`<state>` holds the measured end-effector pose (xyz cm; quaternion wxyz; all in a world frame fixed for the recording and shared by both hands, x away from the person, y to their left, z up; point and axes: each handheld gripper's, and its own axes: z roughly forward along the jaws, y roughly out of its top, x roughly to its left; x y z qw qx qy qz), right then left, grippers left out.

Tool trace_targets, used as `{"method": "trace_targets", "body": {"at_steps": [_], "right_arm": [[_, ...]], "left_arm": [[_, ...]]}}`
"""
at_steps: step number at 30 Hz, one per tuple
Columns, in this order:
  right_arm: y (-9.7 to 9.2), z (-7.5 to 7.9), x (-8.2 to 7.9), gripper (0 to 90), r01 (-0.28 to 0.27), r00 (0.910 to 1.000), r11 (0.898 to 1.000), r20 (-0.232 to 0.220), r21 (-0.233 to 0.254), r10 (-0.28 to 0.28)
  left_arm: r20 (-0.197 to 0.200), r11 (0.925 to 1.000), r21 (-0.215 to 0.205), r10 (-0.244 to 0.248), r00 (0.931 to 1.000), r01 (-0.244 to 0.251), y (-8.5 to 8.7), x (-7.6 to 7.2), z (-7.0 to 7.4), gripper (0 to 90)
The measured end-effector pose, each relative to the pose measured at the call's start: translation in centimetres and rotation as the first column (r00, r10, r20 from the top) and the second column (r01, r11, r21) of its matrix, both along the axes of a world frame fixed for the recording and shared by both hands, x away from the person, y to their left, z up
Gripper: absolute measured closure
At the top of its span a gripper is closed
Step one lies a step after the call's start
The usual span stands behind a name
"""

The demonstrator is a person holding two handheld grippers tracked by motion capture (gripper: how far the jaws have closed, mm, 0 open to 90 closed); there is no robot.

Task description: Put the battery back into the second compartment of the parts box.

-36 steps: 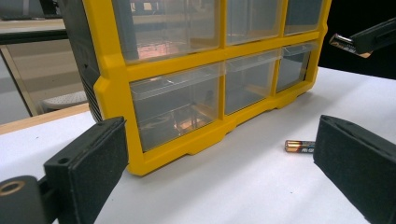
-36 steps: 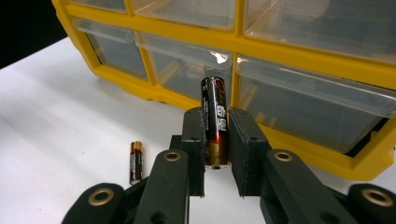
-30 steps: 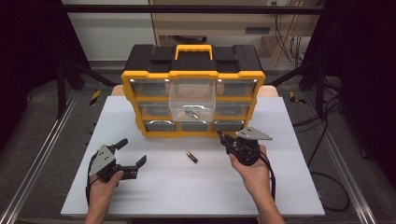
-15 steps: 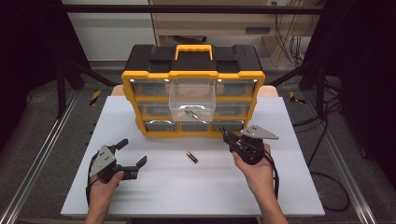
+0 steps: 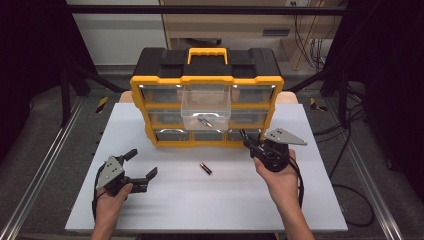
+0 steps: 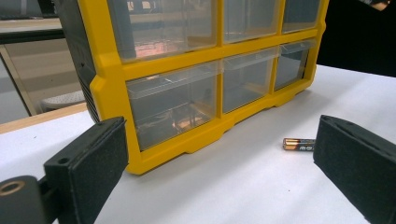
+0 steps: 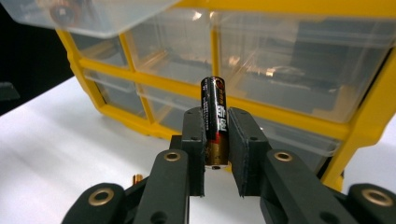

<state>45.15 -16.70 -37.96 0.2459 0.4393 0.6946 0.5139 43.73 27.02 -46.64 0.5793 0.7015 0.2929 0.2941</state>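
A yellow and black drawer organizer (image 5: 206, 80) stands at the back of the white table (image 5: 310, 200). Its clear middle drawer (image 5: 206, 107) is pulled out, with one battery (image 5: 204, 122) lying inside. My right gripper (image 5: 246, 137) hovers in front of the organizer's lower right drawers, shut on a black AAA battery (image 7: 215, 121) that stands upright between the pads. Another battery (image 5: 205, 168) lies loose on the table in front of the organizer. My left gripper (image 5: 143, 162) rests at the front left, open with nothing between its fingers; its own view shows the loose battery (image 6: 299, 143) by its right jaw.
The organizer (image 6: 112, 74) holds several closed clear drawers. The pulled-out drawer (image 7: 84, 18) overhangs the table, up and to the left in the right gripper view. Metal rails (image 5: 45, 165) run along both table sides. Cables (image 5: 350, 200) trail off the right edge.
My right gripper has risen a little with the battery still gripped. The left gripper and the loose battery have not moved.
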Motion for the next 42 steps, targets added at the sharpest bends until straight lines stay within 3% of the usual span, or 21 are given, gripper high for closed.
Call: {"method": "trace_targets", "body": {"at_steps": [19, 42], "right_arm": [[-0.9, 3.0, -0.2, 76.8, 0.01, 0.9989, 1.0, 0.045, 0.023, -0.011], [-0.5, 5.2, -0.4, 76.9, -0.007, 0.9966, 0.999, 0.083, 0.042, 0.003]], "left_arm": [[0.001, 1.0, -0.004, 0.005, 1.0, -0.005, 0.1, 0.0, 0.0, 2.9], [0.001, 0.9999, -0.011, 0.012, 0.9999, -0.012, 0.3, 0.0, 0.1, 2.9]]}}
